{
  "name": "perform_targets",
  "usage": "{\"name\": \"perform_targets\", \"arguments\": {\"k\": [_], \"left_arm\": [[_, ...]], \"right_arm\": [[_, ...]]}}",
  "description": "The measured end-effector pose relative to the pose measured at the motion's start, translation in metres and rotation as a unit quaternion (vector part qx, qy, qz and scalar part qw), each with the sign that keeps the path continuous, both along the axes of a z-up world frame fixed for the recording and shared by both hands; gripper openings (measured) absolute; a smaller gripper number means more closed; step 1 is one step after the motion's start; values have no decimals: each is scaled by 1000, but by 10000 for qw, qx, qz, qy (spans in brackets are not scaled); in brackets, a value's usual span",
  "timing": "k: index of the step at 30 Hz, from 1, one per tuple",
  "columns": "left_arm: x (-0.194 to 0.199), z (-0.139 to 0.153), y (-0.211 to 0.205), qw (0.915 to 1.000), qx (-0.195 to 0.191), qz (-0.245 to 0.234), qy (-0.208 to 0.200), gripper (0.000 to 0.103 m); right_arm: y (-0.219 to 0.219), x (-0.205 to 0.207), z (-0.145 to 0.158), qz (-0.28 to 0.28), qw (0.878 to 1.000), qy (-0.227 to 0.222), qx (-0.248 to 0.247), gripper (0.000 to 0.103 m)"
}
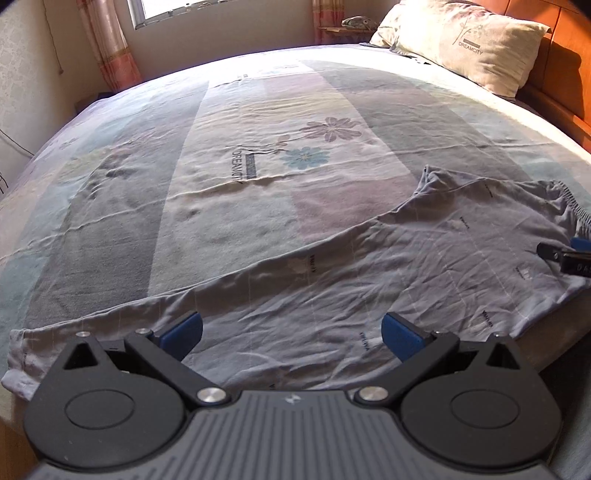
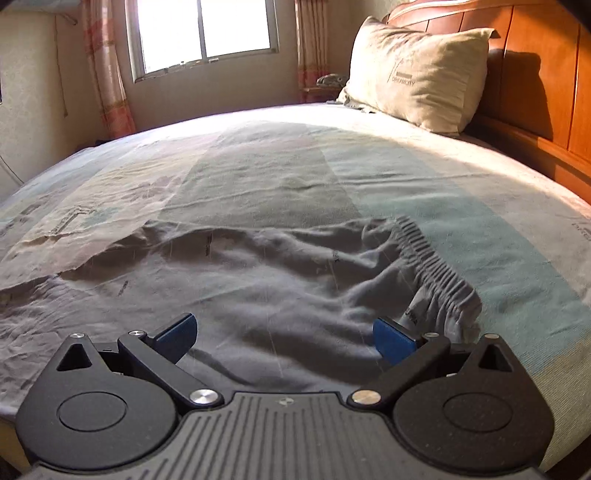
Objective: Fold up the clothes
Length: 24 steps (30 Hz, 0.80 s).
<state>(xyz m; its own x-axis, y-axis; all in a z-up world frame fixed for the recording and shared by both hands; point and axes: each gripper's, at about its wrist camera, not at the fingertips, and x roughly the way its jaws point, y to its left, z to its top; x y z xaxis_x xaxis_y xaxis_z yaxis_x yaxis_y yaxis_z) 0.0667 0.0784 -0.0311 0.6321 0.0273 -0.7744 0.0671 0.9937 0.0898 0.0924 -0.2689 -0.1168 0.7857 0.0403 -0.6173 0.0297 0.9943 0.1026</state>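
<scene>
Grey-blue trousers [image 1: 332,280] lie spread along the near side of the bed, leg end at the left, elastic waistband [image 1: 569,199] at the right. My left gripper [image 1: 291,334] hovers open over the middle of the leg, nothing between its blue pads. In the right wrist view the same trousers [image 2: 258,284] fill the foreground, with the gathered waistband [image 2: 432,258] to the right. My right gripper [image 2: 284,336] stands open just above the fabric near the waistband. Its tip also shows at the right edge of the left wrist view as the right gripper [image 1: 569,254].
The bed carries a striped, flower-printed sheet [image 1: 258,155]. A pillow [image 1: 465,40] leans on the wooden headboard [image 2: 535,74] at the far right. A window [image 2: 203,33] with curtains is behind, and a small bedside stand [image 2: 325,86] sits by the pillow.
</scene>
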Motion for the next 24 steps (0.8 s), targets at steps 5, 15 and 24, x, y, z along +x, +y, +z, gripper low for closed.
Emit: {"name": "perform_targets", "arguments": {"k": [5,15,24], "left_arm": [[23,-1,-36,9980,-533,-324,53,102],[58,-41,-100,9935,-793,-661,476,102],[33,-65,-125,9935,-190,-700,877,103]], "right_arm": [[1,-19,8,-19,9992,-387,-15,103],[17,-13,-3,458,9987,-143,-155,103],[17,-12,-4,460,9987,-113,-188,103]]}}
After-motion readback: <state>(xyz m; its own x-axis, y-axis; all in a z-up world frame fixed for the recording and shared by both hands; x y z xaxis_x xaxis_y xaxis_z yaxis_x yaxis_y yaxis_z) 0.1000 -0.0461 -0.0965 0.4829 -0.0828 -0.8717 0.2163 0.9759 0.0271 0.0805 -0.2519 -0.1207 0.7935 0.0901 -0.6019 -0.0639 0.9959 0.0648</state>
